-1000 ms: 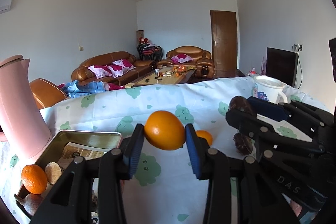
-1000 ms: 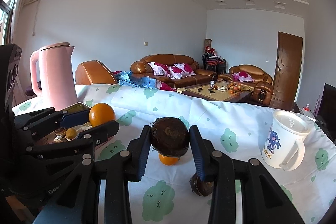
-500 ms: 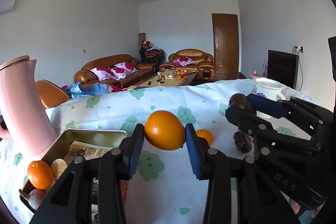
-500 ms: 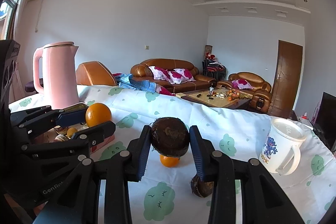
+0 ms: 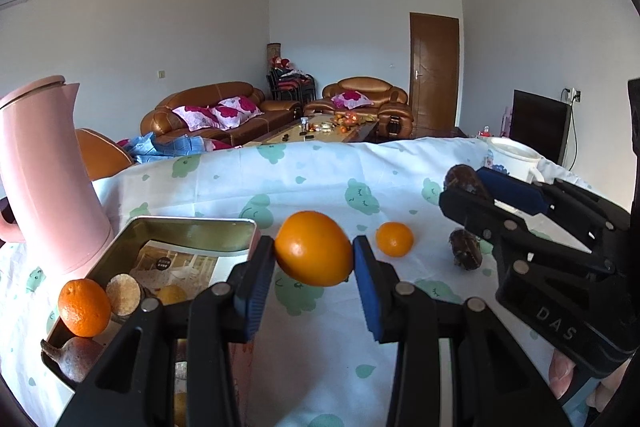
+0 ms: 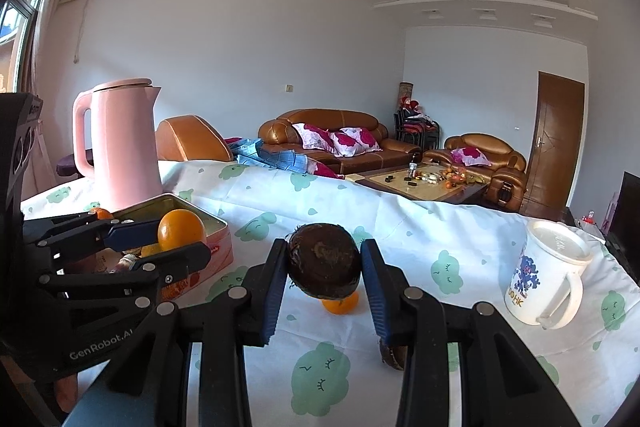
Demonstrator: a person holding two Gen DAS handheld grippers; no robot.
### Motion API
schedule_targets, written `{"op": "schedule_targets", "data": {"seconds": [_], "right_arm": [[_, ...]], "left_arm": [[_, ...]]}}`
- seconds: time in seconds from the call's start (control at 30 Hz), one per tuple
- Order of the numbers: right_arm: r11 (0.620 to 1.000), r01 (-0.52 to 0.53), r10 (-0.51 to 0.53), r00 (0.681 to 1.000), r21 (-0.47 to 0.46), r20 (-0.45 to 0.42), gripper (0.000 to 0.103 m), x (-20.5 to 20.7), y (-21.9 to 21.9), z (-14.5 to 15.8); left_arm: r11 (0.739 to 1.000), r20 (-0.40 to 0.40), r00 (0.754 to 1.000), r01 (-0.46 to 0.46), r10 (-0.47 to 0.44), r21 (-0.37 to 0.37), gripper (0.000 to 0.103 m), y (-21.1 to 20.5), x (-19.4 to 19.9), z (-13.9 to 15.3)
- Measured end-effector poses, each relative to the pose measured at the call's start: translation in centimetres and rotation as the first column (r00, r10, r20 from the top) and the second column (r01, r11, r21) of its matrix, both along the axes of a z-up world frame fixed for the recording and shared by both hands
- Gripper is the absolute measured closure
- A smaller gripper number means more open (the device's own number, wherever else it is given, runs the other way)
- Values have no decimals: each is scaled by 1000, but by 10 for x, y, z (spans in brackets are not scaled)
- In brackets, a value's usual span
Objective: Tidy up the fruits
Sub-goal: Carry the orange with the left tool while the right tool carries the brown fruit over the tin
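Observation:
My left gripper (image 5: 314, 253) is shut on an orange (image 5: 314, 254), held above the tablecloth just right of the metal tin (image 5: 192, 227). The tin holds an orange (image 5: 84, 307), a brown round fruit (image 5: 123, 294) and a dark pear-shaped fruit (image 5: 72, 357). My right gripper (image 6: 324, 267) is shut on a dark brown fruit (image 6: 325, 265), held above the cloth. A small orange (image 5: 394, 239) and another dark brown fruit (image 5: 465, 254) lie on the cloth. The left gripper also shows in the right wrist view (image 6: 180, 239), over the tin (image 6: 208, 223).
A pink kettle (image 6: 120, 143) stands behind the tin at the left. A white mug (image 6: 548, 275) stands at the right of the table. The table edge (image 5: 360, 145) runs across the back, with sofas beyond.
Both grippers have drifted slightly left with their fruits still held; the tin now sits closer to the left gripper. The grips are unchanged.

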State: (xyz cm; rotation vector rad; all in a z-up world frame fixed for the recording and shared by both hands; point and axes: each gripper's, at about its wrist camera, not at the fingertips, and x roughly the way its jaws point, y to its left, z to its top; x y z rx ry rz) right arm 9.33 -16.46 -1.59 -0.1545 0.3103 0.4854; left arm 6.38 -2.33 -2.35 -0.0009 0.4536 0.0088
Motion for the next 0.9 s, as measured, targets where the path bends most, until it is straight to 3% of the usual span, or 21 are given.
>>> {"op": "schedule_targets", "data": {"seconds": [0.23,0.9], "right_arm": [[999,-34,34,999,-10,-12,64,-3,12,1],[986,-168,166,985,-21,-52,64,-14,61,7]], "left_arm": [[999,0,999,-40,40,-35,62,22,-7,5],[990,-2,990,-143,143,-16,62,91,-30,23]]}}
